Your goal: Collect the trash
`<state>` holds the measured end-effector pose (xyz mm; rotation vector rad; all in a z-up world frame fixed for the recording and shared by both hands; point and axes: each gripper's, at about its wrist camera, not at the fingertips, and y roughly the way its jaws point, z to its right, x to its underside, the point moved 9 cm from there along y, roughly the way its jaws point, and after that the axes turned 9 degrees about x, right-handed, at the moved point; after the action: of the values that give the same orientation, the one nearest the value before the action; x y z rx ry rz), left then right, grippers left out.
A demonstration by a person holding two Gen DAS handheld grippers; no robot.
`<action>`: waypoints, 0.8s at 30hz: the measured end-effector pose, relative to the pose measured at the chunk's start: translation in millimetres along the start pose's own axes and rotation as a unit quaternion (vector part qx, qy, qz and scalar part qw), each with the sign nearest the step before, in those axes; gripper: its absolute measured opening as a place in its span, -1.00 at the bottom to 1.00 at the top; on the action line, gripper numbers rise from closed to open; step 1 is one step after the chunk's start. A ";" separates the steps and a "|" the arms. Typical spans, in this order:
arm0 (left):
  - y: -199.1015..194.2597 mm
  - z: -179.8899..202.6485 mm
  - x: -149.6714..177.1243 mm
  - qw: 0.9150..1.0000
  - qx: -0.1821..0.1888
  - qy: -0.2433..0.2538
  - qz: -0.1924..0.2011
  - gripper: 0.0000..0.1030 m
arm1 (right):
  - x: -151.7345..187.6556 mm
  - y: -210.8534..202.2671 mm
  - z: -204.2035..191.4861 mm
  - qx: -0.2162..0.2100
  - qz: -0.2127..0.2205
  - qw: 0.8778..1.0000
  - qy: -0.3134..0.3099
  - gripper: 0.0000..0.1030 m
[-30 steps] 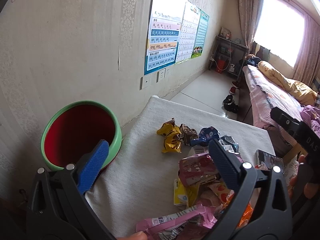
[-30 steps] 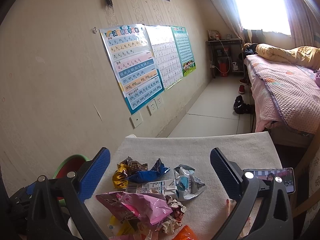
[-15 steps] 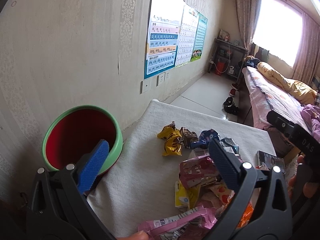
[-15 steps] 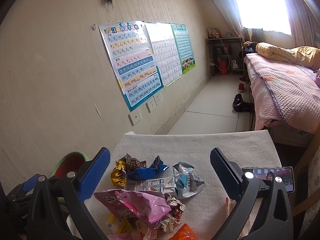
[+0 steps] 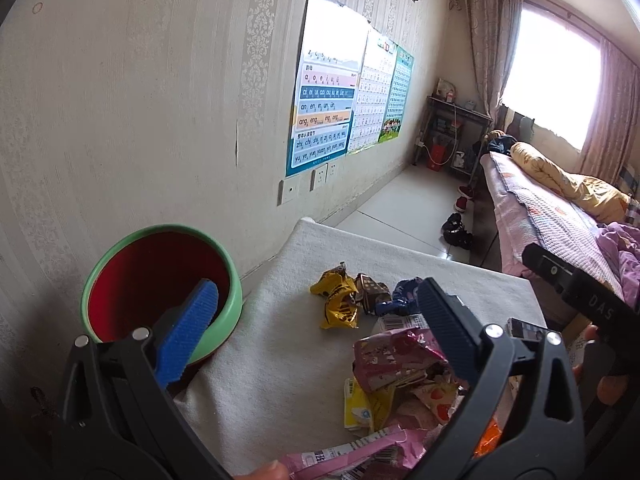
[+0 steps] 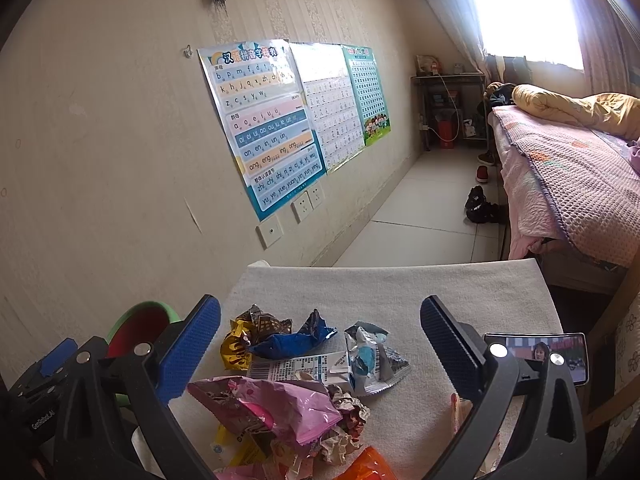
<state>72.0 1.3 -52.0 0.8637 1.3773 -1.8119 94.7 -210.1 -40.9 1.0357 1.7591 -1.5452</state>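
Facing phone (image 6: pixel 536 354), right view only

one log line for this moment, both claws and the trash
left claw: open, empty | right claw: open, empty | wrappers: piled on table | bin: at table's left edge | step: no pick yet

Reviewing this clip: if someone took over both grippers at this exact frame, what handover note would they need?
Left gripper: open, empty, above the table's left side.
Right gripper: open, empty, above the pile.
Wrappers: yellow wrapper, blue wrapper, silver packet, pink bag and more lie heaped on the white-covered table.
Bin: green bin with red inside stands at the table's left edge; no trash shows in the visible part.
A phone lies on the right; not trash.
Done: nothing apparent. Left: move every wrapper into the bin.
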 end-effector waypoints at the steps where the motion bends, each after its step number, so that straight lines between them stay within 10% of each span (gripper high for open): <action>1: 1.9 0.0 1.4 1.000 0.005 -0.001 -0.009 0.90 | -0.2 0.4 0.3 0.000 0.000 1.000 0.001 0.87; 15: 22.8 8.1 34.9 0.994 0.015 0.047 -0.095 0.90 | 28.0 28.1 2.5 -0.012 -0.087 0.996 -0.020 0.87; 24: 37.3 20.7 94.9 0.970 0.082 0.079 -0.214 0.76 | 74.0 46.5 -25.1 -0.058 -0.192 0.978 -0.051 0.87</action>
<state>50.1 -38.6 -145.5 0.8570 1.6274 -2.2503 96.0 -170.7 -122.9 0.5704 2.0333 -1.6600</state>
